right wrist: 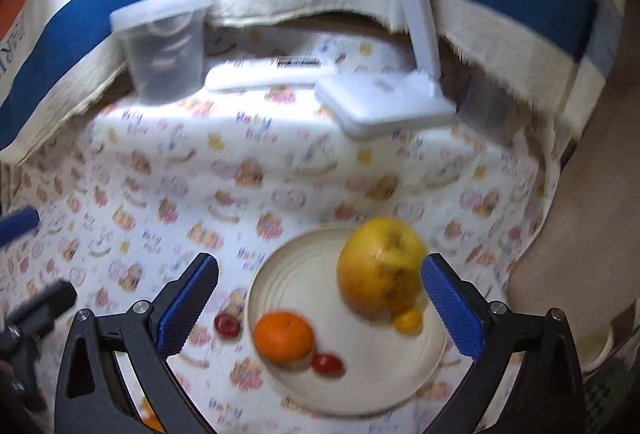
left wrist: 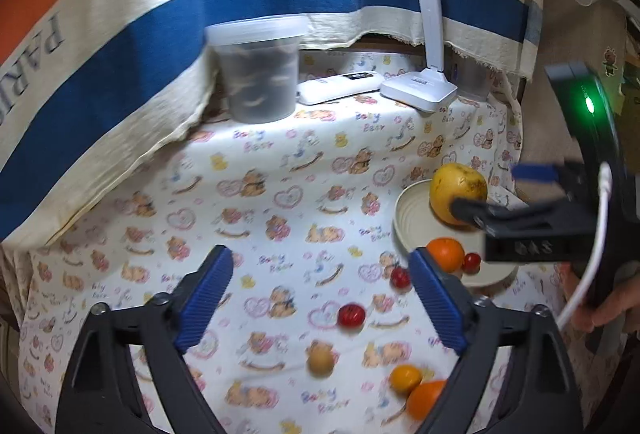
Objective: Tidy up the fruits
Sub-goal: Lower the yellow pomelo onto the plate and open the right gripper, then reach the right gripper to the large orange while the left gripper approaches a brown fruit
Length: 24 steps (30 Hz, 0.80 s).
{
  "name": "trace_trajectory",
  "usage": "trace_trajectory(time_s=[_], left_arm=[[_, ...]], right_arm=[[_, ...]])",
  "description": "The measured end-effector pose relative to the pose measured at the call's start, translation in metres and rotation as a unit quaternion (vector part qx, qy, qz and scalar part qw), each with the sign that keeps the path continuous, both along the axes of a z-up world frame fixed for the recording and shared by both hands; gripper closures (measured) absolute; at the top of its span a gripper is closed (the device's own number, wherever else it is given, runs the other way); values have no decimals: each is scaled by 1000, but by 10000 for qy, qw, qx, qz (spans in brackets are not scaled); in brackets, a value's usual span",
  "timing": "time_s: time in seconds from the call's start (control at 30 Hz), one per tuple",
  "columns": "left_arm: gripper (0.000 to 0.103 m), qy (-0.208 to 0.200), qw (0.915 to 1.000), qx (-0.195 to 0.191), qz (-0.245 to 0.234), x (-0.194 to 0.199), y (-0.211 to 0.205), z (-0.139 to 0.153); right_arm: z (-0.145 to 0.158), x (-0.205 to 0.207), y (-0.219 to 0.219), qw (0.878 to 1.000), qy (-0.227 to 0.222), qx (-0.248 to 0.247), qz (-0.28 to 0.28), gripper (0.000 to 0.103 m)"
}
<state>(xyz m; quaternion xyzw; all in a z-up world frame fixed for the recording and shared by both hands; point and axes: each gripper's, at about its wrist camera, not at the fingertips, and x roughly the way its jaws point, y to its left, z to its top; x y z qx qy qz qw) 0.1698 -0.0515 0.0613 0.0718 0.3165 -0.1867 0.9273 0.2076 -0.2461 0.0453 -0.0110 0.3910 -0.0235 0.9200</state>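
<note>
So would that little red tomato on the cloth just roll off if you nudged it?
Probably: the red tomato looks round and glossy, so it would likely roll. The cloth seems soft, which may slow it. It looks small against the open left gripper, so likely light and easily squashed.

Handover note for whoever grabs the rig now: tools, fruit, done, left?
Left tool: open, empty, above the loose fruit.
Right tool: open, empty, over the plate.
On the plate: big yellow fruit, orange, small yellow fruit, cherry tomato.
On the cloth: tomato, a second red one by the plate, brown fruit, yellow-orange fruit, another orange.
Done: four pieces plated.
Left: five loose pieces, probably bound for the plate.
</note>
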Motion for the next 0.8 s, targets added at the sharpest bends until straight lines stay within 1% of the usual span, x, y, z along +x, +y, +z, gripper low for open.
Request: trace_trajectory(time_s=[0.07,0.13,0.17,0.2,0.33,0.43,0.5,0.57,0.63,0.73,0.8], left_arm=[[14,-45,10000,68,37,-8,9,-3],[14,-57,9999,118,23,-16,14,-7],[14,-49,9999,160,29,-20,16,-10],[14,-33,9998,205,37,-24,17,-13],[13,115,9995,281,-5,-39,23,-26],[13,302,9993,215,6,-51,30,-31],[13,276,9995,137,-2,-62,36,-30],[13,208,9996,172,-2,-72,39,-29],[13,118,9996,262,10,-78,40,-29],[13,-10,9987,503,83,-82,39,-32],[14,-22,9983,569,89,-85,38,-35]], right_arm=[[-15,-8,-4,9997,179,136,-122,1],[-30,-12,-6,9983,526,146,-215,1],[-36,-15,-6,9974,686,133,-184,1],[-39,-21,-4,9972,725,119,-110,1],[-38,-46,5,9986,516,-38,81,1],[-35,-58,12,9982,565,79,199,1],[-35,-68,17,9979,542,188,292,1],[-35,-78,21,9984,414,202,337,1],[-37,-83,26,9984,393,170,367,1],[-38,-85,38,9974,490,167,493,1],[-35,-88,47,9970,434,236,604,1]])
